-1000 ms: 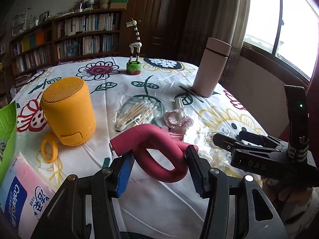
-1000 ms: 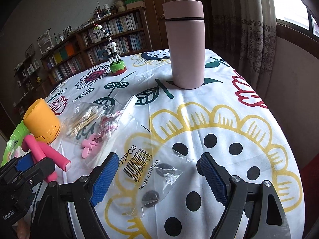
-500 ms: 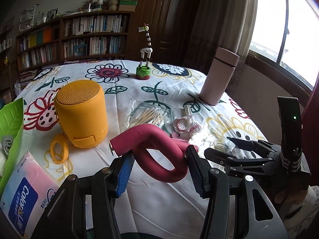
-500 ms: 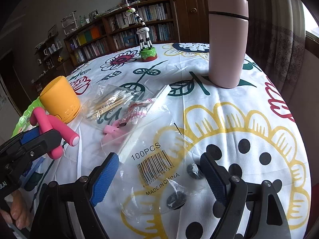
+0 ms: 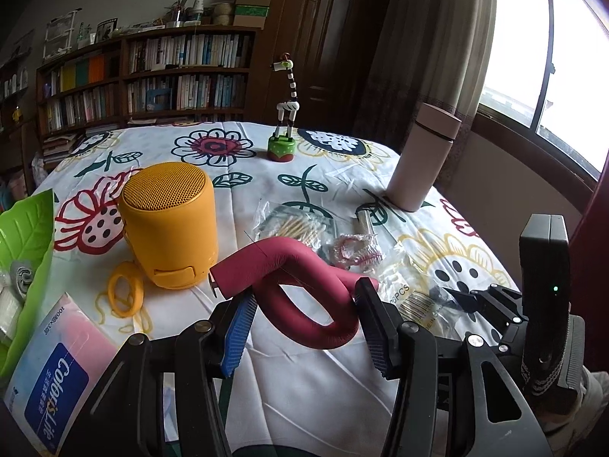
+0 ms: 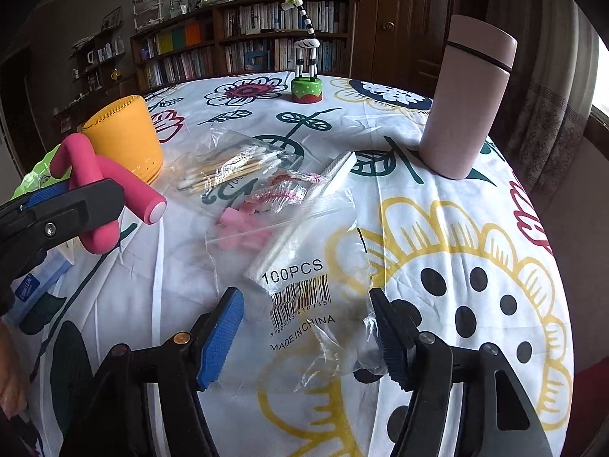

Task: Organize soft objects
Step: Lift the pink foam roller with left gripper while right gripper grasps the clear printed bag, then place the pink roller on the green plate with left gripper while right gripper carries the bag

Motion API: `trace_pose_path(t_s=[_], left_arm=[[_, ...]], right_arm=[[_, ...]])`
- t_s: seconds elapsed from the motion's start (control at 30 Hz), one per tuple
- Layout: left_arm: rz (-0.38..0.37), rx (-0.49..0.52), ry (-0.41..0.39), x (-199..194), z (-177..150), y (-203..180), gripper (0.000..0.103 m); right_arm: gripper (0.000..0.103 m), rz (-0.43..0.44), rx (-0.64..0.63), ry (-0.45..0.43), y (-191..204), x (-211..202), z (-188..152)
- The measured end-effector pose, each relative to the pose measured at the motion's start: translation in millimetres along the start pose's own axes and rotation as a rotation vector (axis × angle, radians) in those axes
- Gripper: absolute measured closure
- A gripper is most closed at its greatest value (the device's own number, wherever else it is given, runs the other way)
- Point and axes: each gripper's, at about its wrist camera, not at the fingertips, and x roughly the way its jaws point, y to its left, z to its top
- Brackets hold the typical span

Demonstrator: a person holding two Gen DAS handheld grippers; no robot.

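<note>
Tablecloth [image 6: 437,228] bag print [image 6: 300,297] reads only right-wrist.

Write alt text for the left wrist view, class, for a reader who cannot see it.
The left tongs grip a bent pink foam curler above a flower-print tablecloth. Behind stand a yellow speaker, a bag of cotton swabs, a toy giraffe and a pink flask; the right tongs reach in from the right.

Floral-clothed table [image 6: 475,251] – yellow speaker [image 5: 169,224], pink flask [image 6: 466,95], swab bag [image 6: 232,165], giraffe toy [image 6: 306,64]
</note>
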Motion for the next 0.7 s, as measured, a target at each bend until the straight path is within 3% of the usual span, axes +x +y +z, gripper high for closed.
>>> trace_pose_path(t_s=[0.03, 0.1, 0.2, 0.37, 0.7], left_arm=[[-0.001, -0.002, -0.002, -1, 0, 0, 0.049], [-0.001, -0.001, -0.004, -1, 0, 1, 0.049], [-0.001, -0.001, -0.005, -2, 0, 1, 0.049], [-0.002, -0.008, -0.015, -7, 1, 3, 0.049], [0.021, -0.009, -0.046, -23, 2, 12, 0.049]], right_arm=[[0.048, -0.004, 0.004, -0.002, 1, -1, 0], [0.067, -0.005, 0.014, -0.004, 2, -3, -1], [0.084, -0.003, 0.038, -0.005, 3, -7, -3], [0.090, 0.022, 0.102, -0.013, -1, -15, -9], [0.091, 0.073, 0.178, -0.077, 9, -40, -4]])
